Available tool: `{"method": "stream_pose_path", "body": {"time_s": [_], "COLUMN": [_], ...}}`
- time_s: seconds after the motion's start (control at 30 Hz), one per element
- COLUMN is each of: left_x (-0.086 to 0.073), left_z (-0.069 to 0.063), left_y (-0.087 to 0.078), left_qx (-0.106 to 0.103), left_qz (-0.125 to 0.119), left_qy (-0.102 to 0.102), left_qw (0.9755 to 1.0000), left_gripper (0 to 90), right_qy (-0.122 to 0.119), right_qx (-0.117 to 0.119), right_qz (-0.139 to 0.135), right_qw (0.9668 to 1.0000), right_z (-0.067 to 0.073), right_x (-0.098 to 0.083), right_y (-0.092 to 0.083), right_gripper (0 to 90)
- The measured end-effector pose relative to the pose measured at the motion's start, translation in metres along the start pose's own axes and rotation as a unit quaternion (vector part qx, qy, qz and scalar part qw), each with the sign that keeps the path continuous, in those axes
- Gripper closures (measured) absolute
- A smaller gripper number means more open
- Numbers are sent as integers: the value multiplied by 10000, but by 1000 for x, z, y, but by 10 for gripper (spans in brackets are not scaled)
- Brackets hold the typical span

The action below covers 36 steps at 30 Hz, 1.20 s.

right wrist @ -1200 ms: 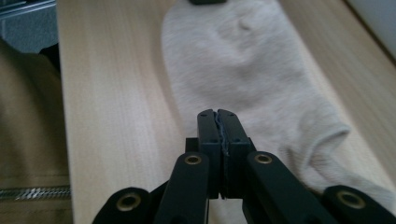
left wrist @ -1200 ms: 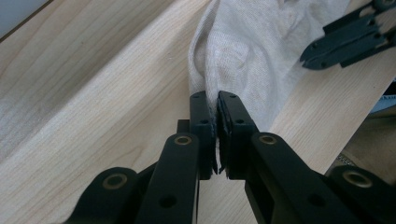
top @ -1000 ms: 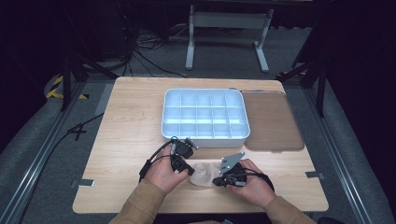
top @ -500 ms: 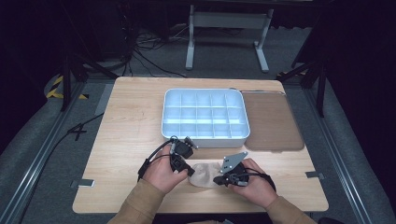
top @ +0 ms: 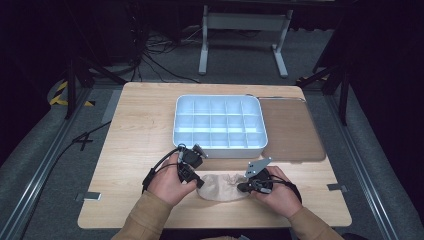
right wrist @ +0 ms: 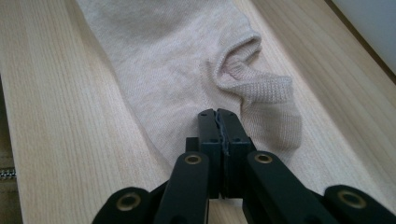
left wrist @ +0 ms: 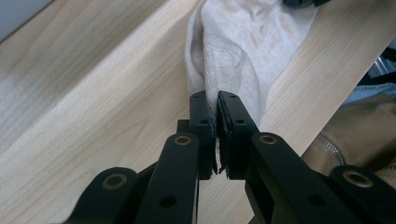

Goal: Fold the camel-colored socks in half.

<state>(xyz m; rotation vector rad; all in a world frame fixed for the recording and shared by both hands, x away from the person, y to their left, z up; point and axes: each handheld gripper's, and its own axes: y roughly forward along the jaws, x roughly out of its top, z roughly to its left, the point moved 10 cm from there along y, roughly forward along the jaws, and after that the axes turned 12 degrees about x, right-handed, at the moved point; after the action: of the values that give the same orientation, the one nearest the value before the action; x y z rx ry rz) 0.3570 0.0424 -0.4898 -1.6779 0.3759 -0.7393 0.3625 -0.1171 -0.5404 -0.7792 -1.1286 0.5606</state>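
Note:
A beige sock (top: 222,186) lies flattened near the table's front edge, between the person's two hands. My left gripper (top: 200,182) is at its left end; in the left gripper view the jaws (left wrist: 217,95) are shut on a bunched fold of the sock (left wrist: 238,42). My right gripper (top: 241,188) is at the sock's right end. In the right gripper view its jaws (right wrist: 217,112) are pressed together with their tips over the sock (right wrist: 177,56) beside the ribbed cuff (right wrist: 261,88). Whether any fabric is caught between them I cannot tell.
A white tray (top: 220,148) divided into several compartments stands at the table's middle, just beyond the hands. A brown mat (top: 290,130) lies to its right. Bare wood (top: 130,145) spreads to the left of the tray.

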Motion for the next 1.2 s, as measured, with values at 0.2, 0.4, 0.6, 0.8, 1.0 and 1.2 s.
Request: {"method": "stream_pose_path", "body": {"time_s": [0.2,0.4,0.6,0.8,1.0,1.2], "left_x": [14,27,38,47,55,64], "left_z": [-12,-23,-33,-40,-48,-58], "left_y": [-7,-7,-5,-3,7,12], "left_qx": [-110,-144,-178,-196,-177,-250], "left_qz": [-285,-339,-406,-427,-284,-268], "left_qy": [112,323,461,523,616,711], "left_qw": [9995,9988,9980,9975,9975,9968], "left_gripper": [851,851,851,851,851,851], "right_qy": [12,-23,-41,11,-31,-46], "right_qx": [126,96,29,79,34,12], "right_qz": [-116,-217,-284,-383,-366,-346], "right_qw": [9999,9997,9996,9992,9993,9994], "right_z": [0,0,0,0,1,1], "right_x": [-1,-2,-2,-3,-3,-3], "right_y": [0,1,0,0,1,1], "right_gripper": [897,897,897,897,897,897]}}
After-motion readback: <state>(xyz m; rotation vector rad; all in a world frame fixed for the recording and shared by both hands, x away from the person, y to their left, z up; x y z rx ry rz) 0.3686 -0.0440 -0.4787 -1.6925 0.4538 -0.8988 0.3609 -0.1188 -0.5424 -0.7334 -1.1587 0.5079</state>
